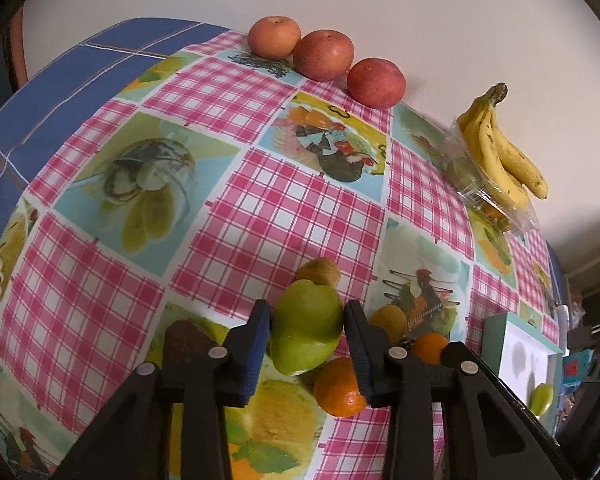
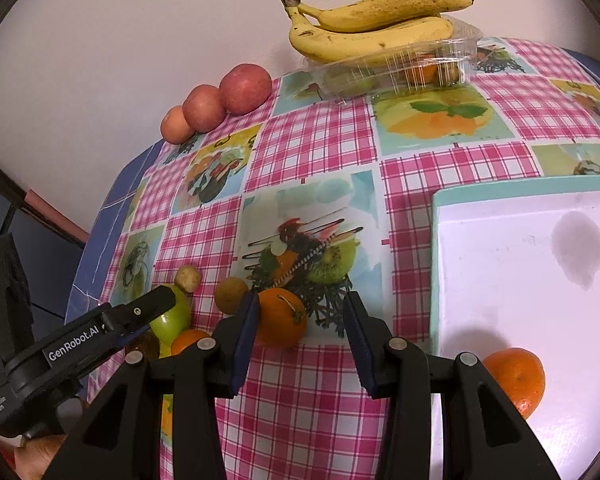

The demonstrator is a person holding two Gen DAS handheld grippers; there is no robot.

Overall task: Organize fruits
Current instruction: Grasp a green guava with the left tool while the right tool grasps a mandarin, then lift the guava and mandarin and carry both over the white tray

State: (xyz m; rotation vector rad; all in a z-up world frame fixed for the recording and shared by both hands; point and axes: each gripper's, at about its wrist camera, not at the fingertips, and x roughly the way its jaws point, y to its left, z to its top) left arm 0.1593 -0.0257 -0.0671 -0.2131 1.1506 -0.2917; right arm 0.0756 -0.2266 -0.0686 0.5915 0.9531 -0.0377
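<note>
1. Three apples point(image 1: 326, 54) sit in a row at the table's far edge, by the wall.
2. The left gripper point(image 1: 306, 330) has its pads against both sides of a green pear point(image 1: 306, 328), grasping it on the checked tablecloth point(image 1: 292, 208).
3. The right gripper point(image 2: 300, 320) is spread wide, an orange point(image 2: 280, 318) touching its left finger.
4. A second orange point(image 2: 518, 380) lies in the white tray point(image 2: 500, 280).
5. Bananas point(image 2: 372, 24) rest on a clear container point(image 2: 400, 66).
</note>
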